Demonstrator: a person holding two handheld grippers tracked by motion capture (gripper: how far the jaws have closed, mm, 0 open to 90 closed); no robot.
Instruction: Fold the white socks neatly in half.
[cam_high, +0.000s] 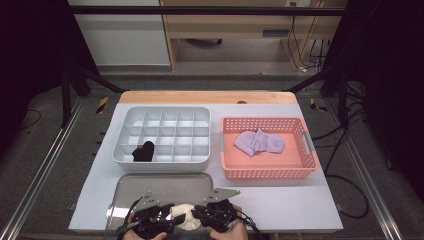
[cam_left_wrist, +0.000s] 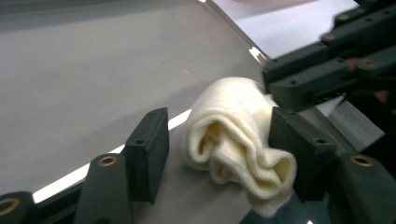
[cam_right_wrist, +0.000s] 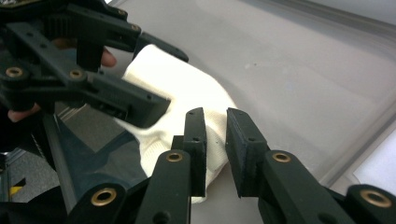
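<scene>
A cream sock (cam_high: 183, 216), rolled into a loose bundle, lies on the metal tray (cam_high: 150, 184) at the near edge of the counter (cam_high: 280, 200), between the two tongs.

The left tongs (cam_left_wrist: 219, 140) stand wide around the sock. In the left gripper view one pad is well clear of the cloth and the other sits just beside the roll's far flank; whether that pad touches it I cannot tell. They hold nothing.

The right tongs (cam_right_wrist: 215, 140) are narrow, with a slim gap between the pads. In the right gripper view they sit at the sock's lower edge; one pad lies over the cloth, but no cloth shows in the gap, so they hold nothing. A hand (cam_right_wrist: 60, 51) shows behind the left tongs in that view.

Farther back on the counter, a white divided box (cam_high: 165, 120) holds a black sock (cam_high: 143, 151) in a near-row cell. Just beside it stands a pink basket (cam_high: 300, 170) with a lilac sock (cam_high: 259, 142) inside.
</scene>
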